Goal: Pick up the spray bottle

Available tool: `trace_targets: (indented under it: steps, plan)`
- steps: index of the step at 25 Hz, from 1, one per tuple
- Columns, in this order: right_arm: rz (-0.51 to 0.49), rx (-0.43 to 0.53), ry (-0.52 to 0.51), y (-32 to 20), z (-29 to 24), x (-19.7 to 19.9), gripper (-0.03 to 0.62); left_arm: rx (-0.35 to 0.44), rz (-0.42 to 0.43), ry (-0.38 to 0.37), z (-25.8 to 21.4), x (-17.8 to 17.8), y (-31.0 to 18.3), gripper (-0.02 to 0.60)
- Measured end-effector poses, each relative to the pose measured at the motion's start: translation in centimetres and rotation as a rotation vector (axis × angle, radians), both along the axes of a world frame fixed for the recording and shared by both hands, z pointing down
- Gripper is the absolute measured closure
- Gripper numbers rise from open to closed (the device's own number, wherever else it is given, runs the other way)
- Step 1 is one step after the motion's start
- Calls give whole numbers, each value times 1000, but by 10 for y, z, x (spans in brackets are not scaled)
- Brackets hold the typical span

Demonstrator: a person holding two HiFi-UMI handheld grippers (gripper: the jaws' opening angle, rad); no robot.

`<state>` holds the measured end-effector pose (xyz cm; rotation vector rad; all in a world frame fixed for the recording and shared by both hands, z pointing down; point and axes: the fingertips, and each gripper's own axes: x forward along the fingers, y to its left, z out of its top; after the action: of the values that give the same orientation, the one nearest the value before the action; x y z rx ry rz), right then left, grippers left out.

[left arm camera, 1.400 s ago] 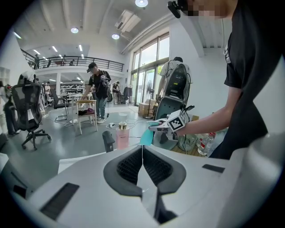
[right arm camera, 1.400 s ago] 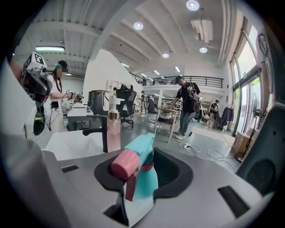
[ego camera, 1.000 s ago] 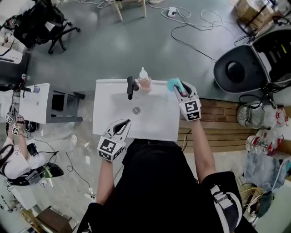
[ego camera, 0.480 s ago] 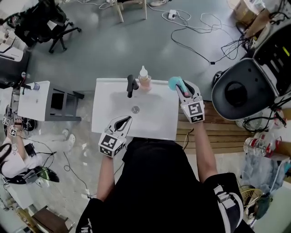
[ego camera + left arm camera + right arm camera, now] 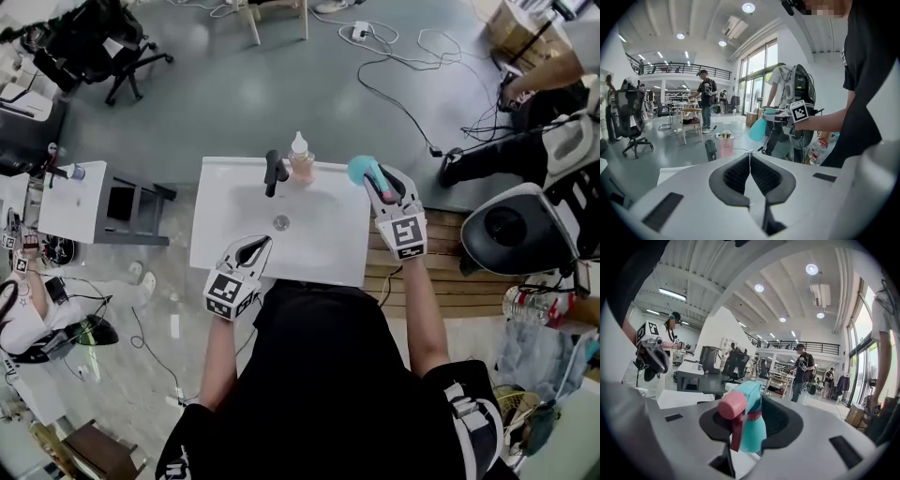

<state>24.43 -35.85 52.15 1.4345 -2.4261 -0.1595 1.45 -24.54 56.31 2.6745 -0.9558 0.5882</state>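
The spray bottle (image 5: 360, 171) is teal with a pink trigger head (image 5: 732, 406). It hangs above the back right corner of the white sink (image 5: 319, 258), and my right gripper (image 5: 378, 181) is shut on its neck. In the right gripper view the bottle (image 5: 753, 425) fills the space between the pads, nozzle toward the camera. My left gripper (image 5: 251, 251) hovers over the sink's front edge, shut with nothing in it; its pads (image 5: 765, 174) meet along a thin line. From the left gripper view the bottle (image 5: 758, 129) shows lifted at the right.
A black faucet (image 5: 273, 174) and a pink soap bottle (image 5: 300, 159) stand at the sink's back rim. Right of the sink are wooden slats (image 5: 469, 272) and a round black seat (image 5: 511, 234). A white side table (image 5: 70, 202) is at the left. Cables cross the floor behind.
My right gripper has risen a little with the spray bottle in it. The left gripper has stayed put. The round black seat at the right has moved nearer.
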Motion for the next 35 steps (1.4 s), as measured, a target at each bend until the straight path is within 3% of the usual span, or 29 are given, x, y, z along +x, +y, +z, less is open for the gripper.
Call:
trace_targets:
  steps: [35]
  plan:
    - [-48, -1, 28, 9, 8, -7, 450, 8, -25, -21, 1, 2, 3, 558]
